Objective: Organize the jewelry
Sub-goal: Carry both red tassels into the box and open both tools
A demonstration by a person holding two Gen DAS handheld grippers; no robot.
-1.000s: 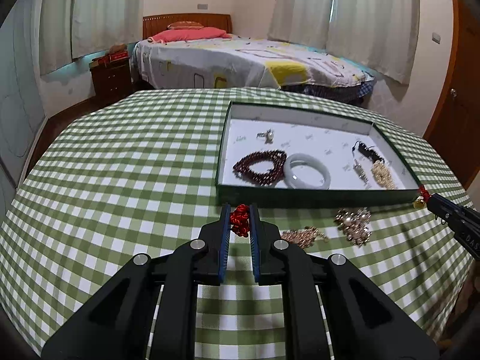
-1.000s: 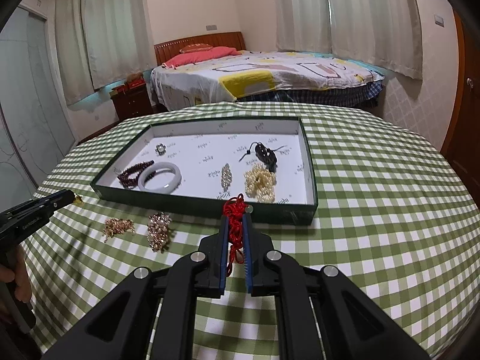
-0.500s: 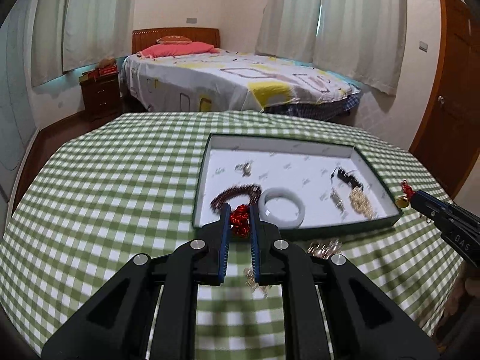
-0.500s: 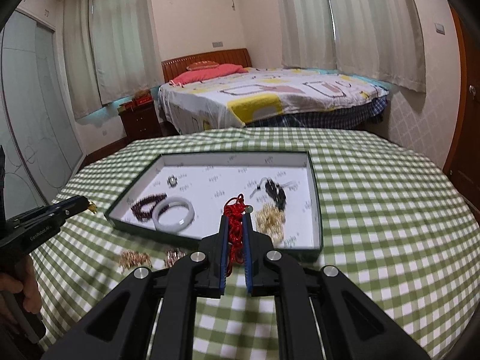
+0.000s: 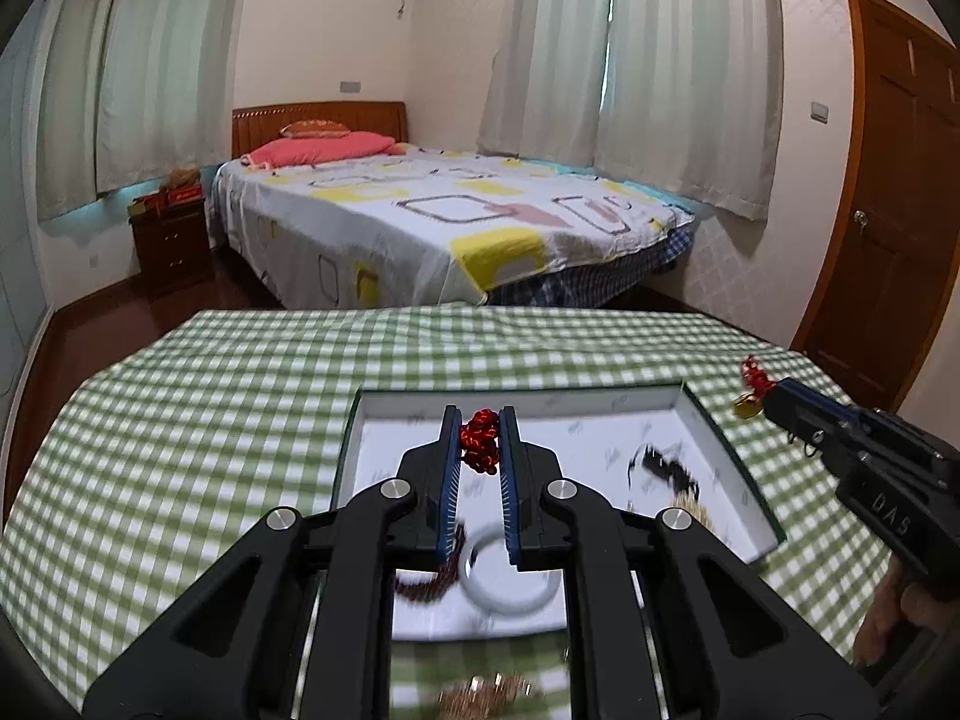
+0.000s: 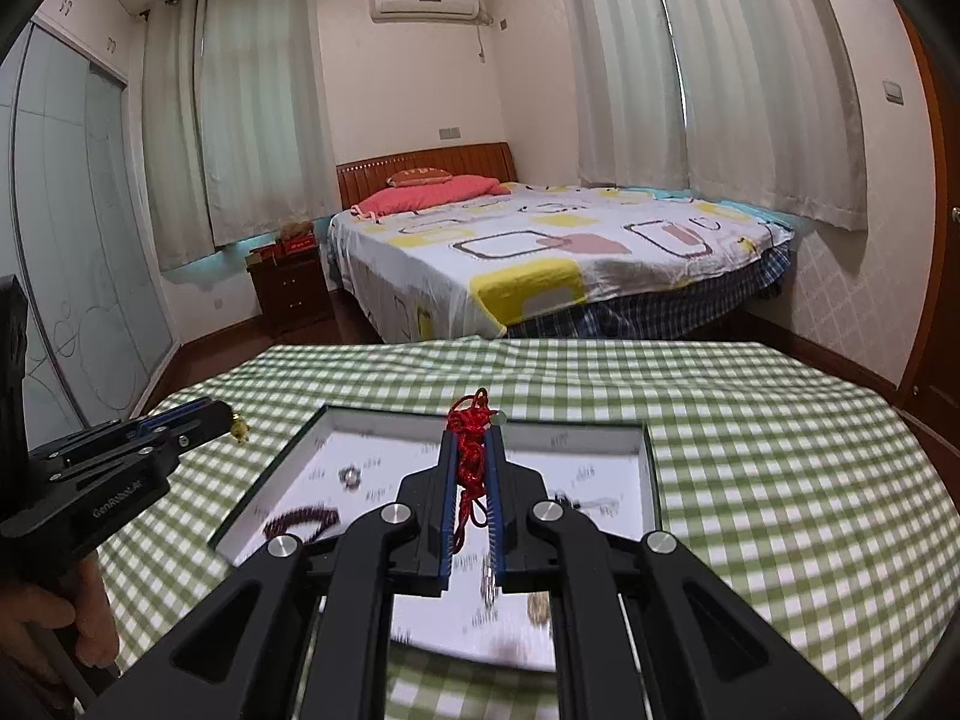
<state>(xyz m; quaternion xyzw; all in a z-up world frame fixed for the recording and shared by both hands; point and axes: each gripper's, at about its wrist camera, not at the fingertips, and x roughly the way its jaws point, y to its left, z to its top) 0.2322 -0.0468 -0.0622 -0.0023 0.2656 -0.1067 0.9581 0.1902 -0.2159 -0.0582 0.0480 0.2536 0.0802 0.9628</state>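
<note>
My left gripper (image 5: 480, 420) is shut on a red knotted cord charm (image 5: 480, 443) and hangs over the green-rimmed jewelry tray (image 5: 738, 468). My right gripper (image 6: 474, 441) is shut on another red cord charm (image 6: 469, 456), which carries a small bead at the top, over the same tray (image 6: 653, 480). In the tray lie a dark red bead bracelet (image 6: 300, 521), a white bangle (image 5: 510, 594), a small silver ring piece (image 6: 350, 476), a black cord piece (image 5: 666, 468) and a gold cluster (image 5: 696, 515). Each gripper shows in the other's view, the left (image 6: 228, 417) and the right (image 5: 765, 393).
The round table wears a green checked cloth (image 5: 198, 420). A gold-coloured jewelry piece (image 5: 486, 693) lies on the cloth in front of the tray, blurred. A bed (image 5: 432, 228), a nightstand (image 5: 171, 243) and a wooden door (image 5: 888, 228) stand behind the table.
Both grippers have risen and moved forward over the tray, each still holding its red charm. The tray now sits directly under the fingers and the loose pieces on the cloth have slid below.
</note>
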